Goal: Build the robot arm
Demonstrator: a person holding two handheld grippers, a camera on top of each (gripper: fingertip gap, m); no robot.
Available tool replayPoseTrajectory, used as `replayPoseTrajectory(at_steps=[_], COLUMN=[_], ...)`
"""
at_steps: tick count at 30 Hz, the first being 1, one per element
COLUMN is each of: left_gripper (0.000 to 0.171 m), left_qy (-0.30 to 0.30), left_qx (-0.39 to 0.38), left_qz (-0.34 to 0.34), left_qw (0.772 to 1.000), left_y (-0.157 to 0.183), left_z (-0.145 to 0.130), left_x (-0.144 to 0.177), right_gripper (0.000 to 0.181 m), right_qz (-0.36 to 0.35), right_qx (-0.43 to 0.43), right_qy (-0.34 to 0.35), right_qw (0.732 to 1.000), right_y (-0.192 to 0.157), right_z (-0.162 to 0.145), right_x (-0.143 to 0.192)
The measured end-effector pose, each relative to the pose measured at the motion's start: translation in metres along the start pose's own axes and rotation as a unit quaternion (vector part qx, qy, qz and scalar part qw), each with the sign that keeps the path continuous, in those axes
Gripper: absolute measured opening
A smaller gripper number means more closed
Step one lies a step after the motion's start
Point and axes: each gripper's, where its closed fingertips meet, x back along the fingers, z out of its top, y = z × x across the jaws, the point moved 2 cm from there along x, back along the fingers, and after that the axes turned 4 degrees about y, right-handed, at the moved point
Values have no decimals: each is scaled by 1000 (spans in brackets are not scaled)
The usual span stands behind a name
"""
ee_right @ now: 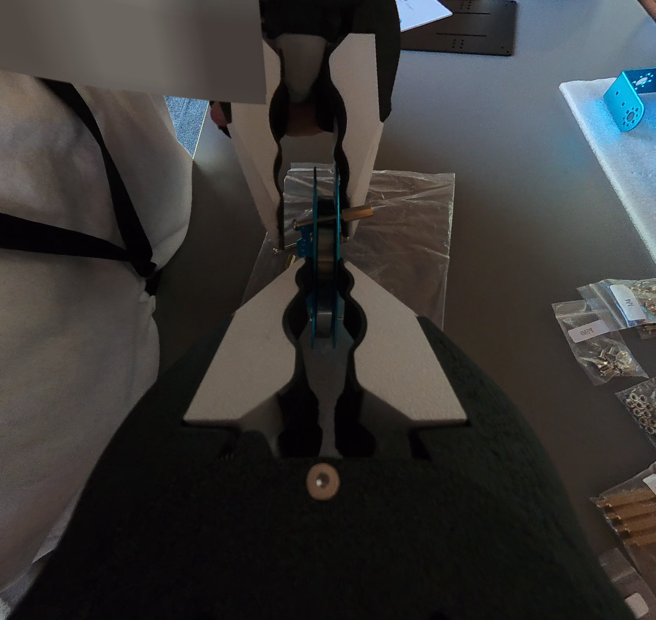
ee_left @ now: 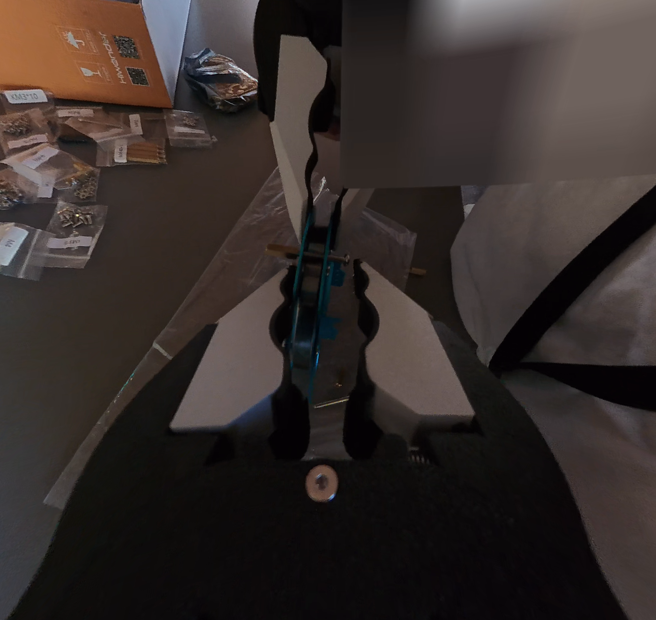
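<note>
Here, our left tool (ee_left: pixel 321 276) was clamped on a blue metal assembly (ee_left: pixel 312 304), two thin blue plates standing on edge with a dark wheel-like part between them. Our right tool (ee_right: pixel 321 269) gripped the same assembly (ee_right: pixel 324 283) from the opposite end, so the two tools faced each other tip to tip, the assembly held between them above the counter (ee_left: pixel 124 319). A screw (ee_left: pixel 337 257) ran crosswise through the plates, with a brass standoff (ee_right: pixel 356 211) on one end. Directly beneath lay a clear plastic bag (ee_right: pixel 408 233), flat on the counter. Farther out on the left sat small zip bags of screws (ee_left: pixel 76 219) and an orange box (ee_left: pixel 81 45). On the right we saw a blue bracket (ee_right: pixel 630 104) on white foam (ee_right: pixel 603 148), a black plate (ee_right: pixel 472 31), and more hardware bags (ee_right: pixel 603 347).
</note>
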Motion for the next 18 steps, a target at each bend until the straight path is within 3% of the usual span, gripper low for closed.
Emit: replayPoseTrajectory(at_steps=[4,7,9,18], left_gripper=[29,31,23,20], left_qy=[0,-2,1,7], left_qx=[10,73,90,34], left_qz=[2,-22,-28,-26], left_qw=[1000,997,996,999], left_y=[-1,1,-1,-1], left_z=[1,3,3,2], left_x=[0,0,1,1], right_gripper=[13,12,12,13], right_qz=[-2,3,3,1], right_qx=[7,10,17,27], right_qy=[-3,-3,-3,-3], right_qw=[1000,1000,1000,1000], right_y=[-1,-2,-4,-4], right_z=[0,0,0,-1], right_x=[0,0,0,0])
